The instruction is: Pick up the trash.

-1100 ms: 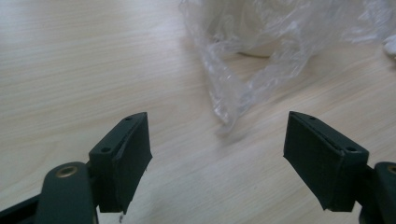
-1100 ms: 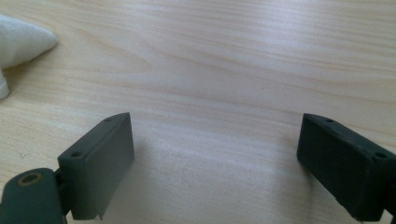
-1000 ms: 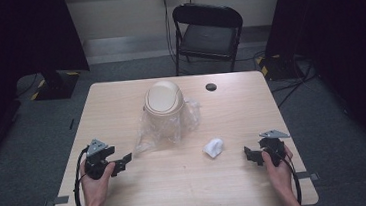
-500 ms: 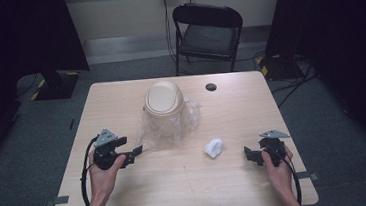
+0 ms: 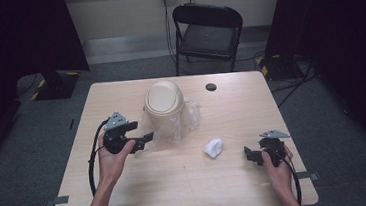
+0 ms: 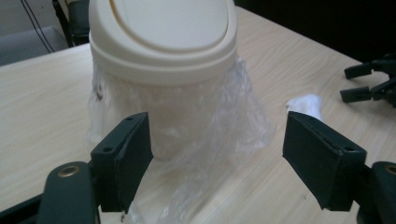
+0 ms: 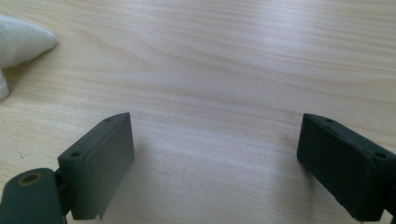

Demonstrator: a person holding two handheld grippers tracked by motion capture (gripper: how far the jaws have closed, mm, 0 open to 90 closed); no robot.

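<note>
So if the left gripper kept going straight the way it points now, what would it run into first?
Most likely the clear plastic bag draped around the beige bin. The left gripper has open, empty jaws aimed at the bin's lower body, and the loose film lies in front of it.

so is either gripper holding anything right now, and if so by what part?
Nothing is held. The left gripper stands open just short of the bin and its plastic liner. The right gripper is open over bare table.

bin (image 6: 161, 70) top cut off
</note>
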